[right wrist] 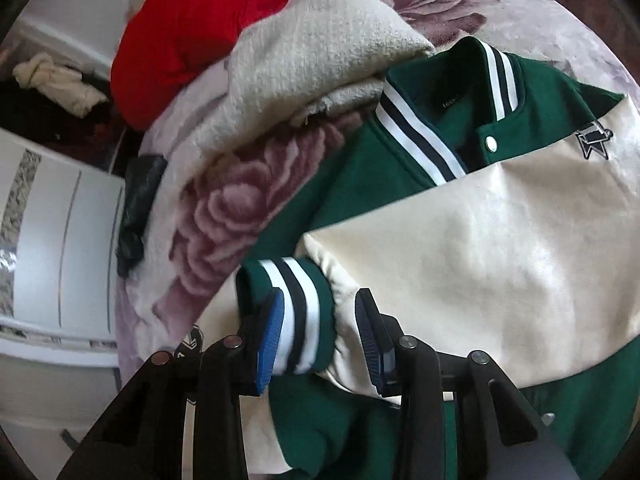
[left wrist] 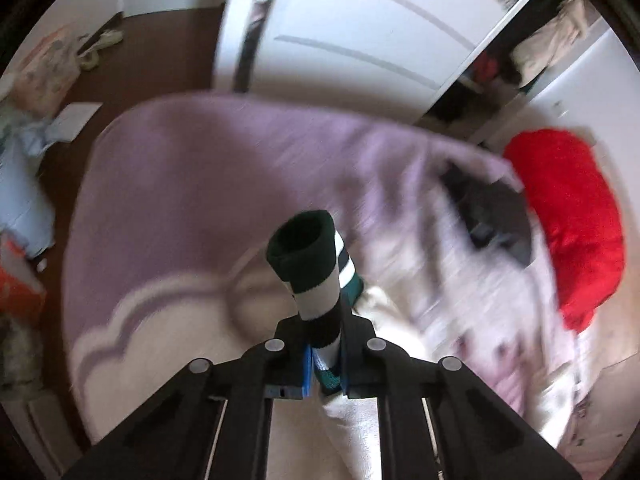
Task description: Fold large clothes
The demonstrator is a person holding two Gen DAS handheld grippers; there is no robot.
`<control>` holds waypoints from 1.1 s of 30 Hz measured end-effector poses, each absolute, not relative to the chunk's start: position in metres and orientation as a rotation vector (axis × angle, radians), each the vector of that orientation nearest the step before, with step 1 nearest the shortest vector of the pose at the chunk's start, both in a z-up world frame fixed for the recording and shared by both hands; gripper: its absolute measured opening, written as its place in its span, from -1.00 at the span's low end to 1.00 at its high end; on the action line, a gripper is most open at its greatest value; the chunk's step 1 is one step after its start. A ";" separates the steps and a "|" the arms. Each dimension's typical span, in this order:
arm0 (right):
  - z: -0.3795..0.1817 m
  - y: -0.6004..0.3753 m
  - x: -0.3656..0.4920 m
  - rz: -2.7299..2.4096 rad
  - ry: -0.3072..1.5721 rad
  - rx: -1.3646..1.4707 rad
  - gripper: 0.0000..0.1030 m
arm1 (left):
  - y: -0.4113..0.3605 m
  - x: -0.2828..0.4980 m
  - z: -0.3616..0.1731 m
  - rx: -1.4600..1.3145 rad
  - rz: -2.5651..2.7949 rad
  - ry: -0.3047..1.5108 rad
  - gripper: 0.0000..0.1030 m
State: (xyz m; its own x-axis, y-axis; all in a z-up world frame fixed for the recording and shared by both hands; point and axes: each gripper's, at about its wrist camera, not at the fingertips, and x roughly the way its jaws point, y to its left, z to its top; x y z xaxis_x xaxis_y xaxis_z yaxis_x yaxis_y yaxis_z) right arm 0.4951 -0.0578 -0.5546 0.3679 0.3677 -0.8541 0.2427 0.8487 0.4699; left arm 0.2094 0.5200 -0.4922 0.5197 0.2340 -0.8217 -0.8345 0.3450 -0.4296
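Evidently the thick green-and-cream varsity jacket [right wrist: 460, 220], soft and bulky, lies on the floral blanket [right wrist: 224, 208]; left gripper [left wrist: 326, 368] clamps one ribbed cuff [left wrist: 308, 256], right gripper [right wrist: 320, 332] straddles the other unclamped

A green and cream varsity jacket [right wrist: 460, 248] is spread on a floral lilac blanket [right wrist: 224, 216], its striped ribbed cuff [right wrist: 296, 304] bracketed, apparently unpressed, by the blue-padded right claw [right wrist: 320, 332], beside a cream knitted garment [right wrist: 304, 64].

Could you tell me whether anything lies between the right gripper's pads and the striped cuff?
Nothing visible does: the right gripper straddles the striped cuff of the green and cream jacket, nothing lying between pads and cuff.
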 end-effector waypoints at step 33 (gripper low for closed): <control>-0.572 -0.313 0.363 -0.236 1.307 0.757 -0.03 | -0.153 0.387 -0.423 0.013 -0.312 0.851 -0.87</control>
State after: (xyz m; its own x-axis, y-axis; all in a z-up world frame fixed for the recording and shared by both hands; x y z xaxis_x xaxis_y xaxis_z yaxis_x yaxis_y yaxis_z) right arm 0.3627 -0.3134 -0.5724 0.2771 0.2509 -0.9275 0.5598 0.7424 0.3681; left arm 0.3866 -0.1526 -0.4225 0.6166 -0.2653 -0.7412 0.2759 0.9546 -0.1122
